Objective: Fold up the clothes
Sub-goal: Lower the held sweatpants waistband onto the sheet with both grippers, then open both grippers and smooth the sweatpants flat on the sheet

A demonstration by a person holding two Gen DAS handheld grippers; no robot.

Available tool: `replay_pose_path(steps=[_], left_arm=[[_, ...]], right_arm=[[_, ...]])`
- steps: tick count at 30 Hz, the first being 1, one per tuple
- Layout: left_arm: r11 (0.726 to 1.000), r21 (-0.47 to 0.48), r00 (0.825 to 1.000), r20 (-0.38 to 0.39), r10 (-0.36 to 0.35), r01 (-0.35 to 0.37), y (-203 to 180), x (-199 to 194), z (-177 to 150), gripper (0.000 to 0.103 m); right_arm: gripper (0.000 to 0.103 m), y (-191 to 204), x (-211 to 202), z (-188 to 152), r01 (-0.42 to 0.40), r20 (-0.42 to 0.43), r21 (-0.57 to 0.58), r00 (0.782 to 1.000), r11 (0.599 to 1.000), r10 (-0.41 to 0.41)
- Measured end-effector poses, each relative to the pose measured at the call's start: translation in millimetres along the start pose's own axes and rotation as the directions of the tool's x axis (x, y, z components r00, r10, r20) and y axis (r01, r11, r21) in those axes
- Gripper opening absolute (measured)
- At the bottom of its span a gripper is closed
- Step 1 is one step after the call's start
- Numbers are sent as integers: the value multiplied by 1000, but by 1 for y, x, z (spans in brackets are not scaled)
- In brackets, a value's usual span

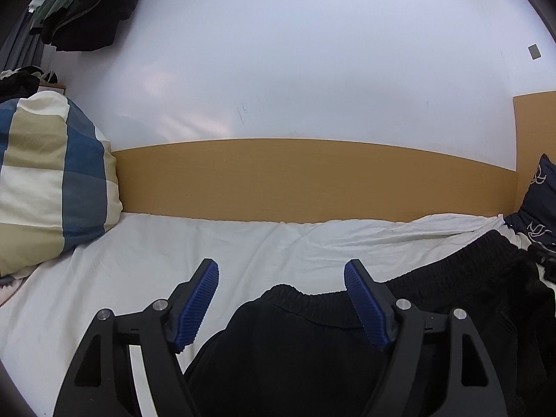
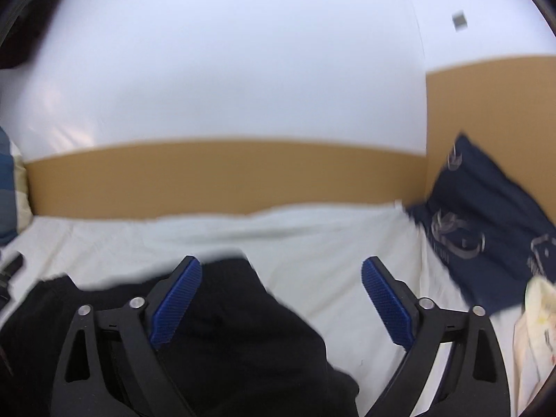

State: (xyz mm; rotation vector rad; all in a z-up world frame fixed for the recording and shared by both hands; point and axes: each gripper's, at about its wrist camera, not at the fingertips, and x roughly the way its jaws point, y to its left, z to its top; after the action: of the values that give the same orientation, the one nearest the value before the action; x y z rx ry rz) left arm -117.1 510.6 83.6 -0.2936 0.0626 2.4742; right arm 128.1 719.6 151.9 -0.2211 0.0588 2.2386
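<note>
Matt black cloth trousers [image 1: 295, 354] with a ribbed elastic waistband lie on a creased white cotton-like sheet [image 1: 139, 253], backed by a smooth wood-look board [image 1: 312, 180], while ridged blue rubbery pads [image 1: 199, 304] line the matt black plastic left gripper [image 1: 281, 274].

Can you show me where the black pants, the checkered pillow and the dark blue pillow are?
black pants [image 1: 312, 354]: left wrist view, on the cloth below the elastic waistband.
checkered pillow [image 1: 52, 180]: left wrist view, on its middle squares.
dark blue pillow [image 2: 486, 222]: right wrist view, on its printed front.
</note>
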Motion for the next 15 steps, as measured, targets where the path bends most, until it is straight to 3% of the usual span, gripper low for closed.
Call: replay_pose_path(steps=[1, 3, 4, 5, 7, 9, 12, 14, 15], left_arm=[[1000, -2, 1000, -4, 2, -3, 1, 0, 0, 80], [1000, 2, 1000, -14, 4, -4, -4, -3, -3, 82], [1000, 8, 1000, -18, 3, -3, -8, -4, -4, 82], [1000, 15, 1000, -22, 1, 0, -9, -3, -5, 83], [1000, 29, 1000, -31, -3, 4, -10, -1, -6, 84], [999, 48, 999, -39, -8, 10, -14, -1, -7, 85], [997, 70, 998, -57, -19, 23, -20, -2, -9, 89], [996, 82, 997, -73, -27, 33, -22, 0, -9, 91], [995, 87, 996, -83, -32, 39, -23, 1, -10, 91]], right_arm=[[103, 0, -4, 6, -14, 3, 4, 1000, 1000, 14], [103, -2, -2, 13, -120, -61, 30, 991, 992, 122], [103, 1, 6, 13, -204, -127, 38, 970, 978, 207], [103, 7, 19, 12, -278, -218, 44, 935, 960, 281], [103, 28, 39, -4, -393, -436, 43, 820, 919, 371], [103, 52, 43, -25, -437, -532, -18, 766, 899, 361], [103, 75, 49, -61, -405, -625, -138, 744, 904, 238], [103, 70, 73, -84, -384, -667, -138, 718, 913, 201], [103, 64, 77, -88, -374, -666, -114, 716, 921, 208]])
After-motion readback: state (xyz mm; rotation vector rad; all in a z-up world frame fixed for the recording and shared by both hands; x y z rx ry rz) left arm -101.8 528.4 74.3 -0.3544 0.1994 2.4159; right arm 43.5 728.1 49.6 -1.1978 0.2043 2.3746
